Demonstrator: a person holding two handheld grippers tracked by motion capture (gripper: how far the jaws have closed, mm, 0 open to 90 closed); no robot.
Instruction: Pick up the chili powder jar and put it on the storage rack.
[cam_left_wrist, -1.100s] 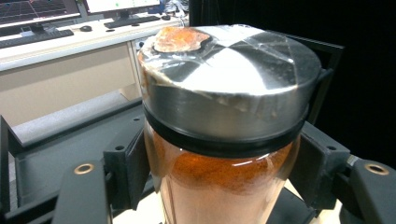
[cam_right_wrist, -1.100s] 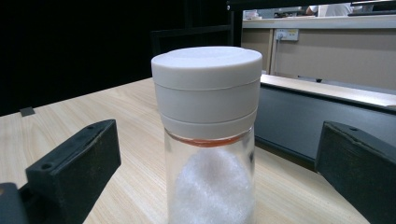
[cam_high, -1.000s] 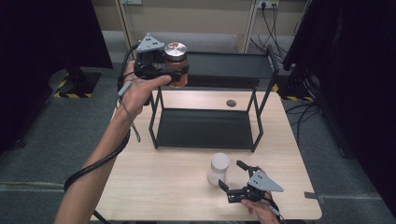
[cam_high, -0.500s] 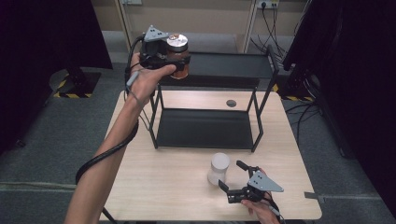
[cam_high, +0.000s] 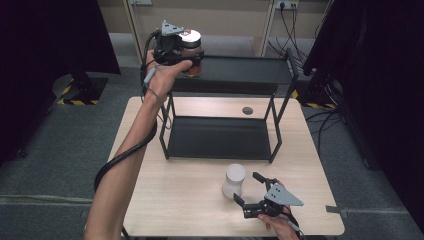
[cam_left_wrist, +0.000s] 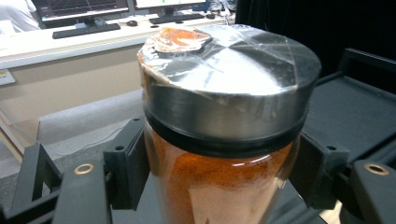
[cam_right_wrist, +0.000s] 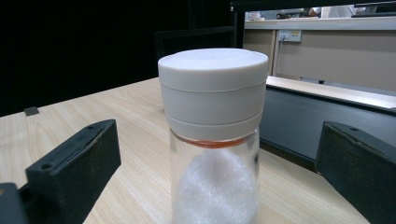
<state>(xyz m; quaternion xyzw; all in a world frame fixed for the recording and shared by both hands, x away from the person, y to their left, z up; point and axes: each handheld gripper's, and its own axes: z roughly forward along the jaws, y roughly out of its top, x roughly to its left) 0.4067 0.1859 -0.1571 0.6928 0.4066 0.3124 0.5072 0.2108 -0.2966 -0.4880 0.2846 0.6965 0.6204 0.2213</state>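
**Spice jar to top shelf: handling note and item count**

Step in hand, as judged: setting the orange spice jar on the top shelf of the black rack; the left gripper pinches the jar just below its foil-wrapped metal lid, pads bearing on the glass at both sides; jar sits at the rack's 10 o'clock corner, at shelf height, upright; whether its base already touches the shelf cannot be told.

To do it well: keep the jar vertical; carry it inward from the shelf's raised rim before lowering, so the base lands flat on the tray and not on the edge; release only once the weight rests; draw the gripper back level, clear of the lid.

Right gripper, at 5 o'clock on the counter, stands spread, its jaws flanking the white-lidded jar without touching it; that jar stands upright on the counter just in front of the rack.

Count:
- jars: two (one orange powder, one white contents);
- racks: one, of two shelves, the lower shelf bare;
- grippers: two;
- dark round disc on the counter behind the rack: one.
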